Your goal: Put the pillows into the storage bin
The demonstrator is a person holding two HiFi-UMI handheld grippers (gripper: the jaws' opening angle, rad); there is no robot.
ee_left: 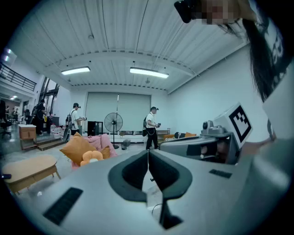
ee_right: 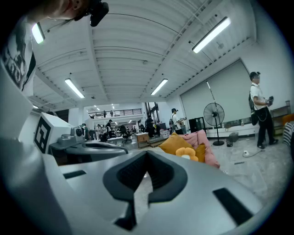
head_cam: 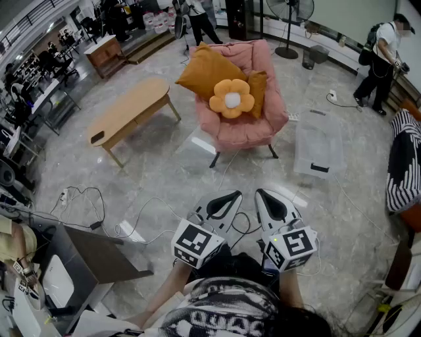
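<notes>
On a pink armchair (head_cam: 247, 122) across the floor lie a large orange pillow (head_cam: 207, 69), a flower-shaped pillow (head_cam: 231, 99) and a smaller orange pillow (head_cam: 258, 82). A clear plastic storage bin (head_cam: 318, 141) stands on the floor to the chair's right. My left gripper (head_cam: 235, 195) and right gripper (head_cam: 258, 193) are held close to my body, side by side, both shut and empty, well short of the chair. The chair and pillows (ee_left: 81, 149) show small in the left gripper view, and the pillows (ee_right: 181, 148) likewise in the right gripper view.
A low wooden table (head_cam: 129, 112) stands left of the chair. Cables (head_cam: 141, 220) trail over the floor ahead of me. A desk with clutter (head_cam: 49, 276) is at my near left. People (head_cam: 381, 59) stand at the back right, and a fan (head_cam: 288, 16) behind the chair.
</notes>
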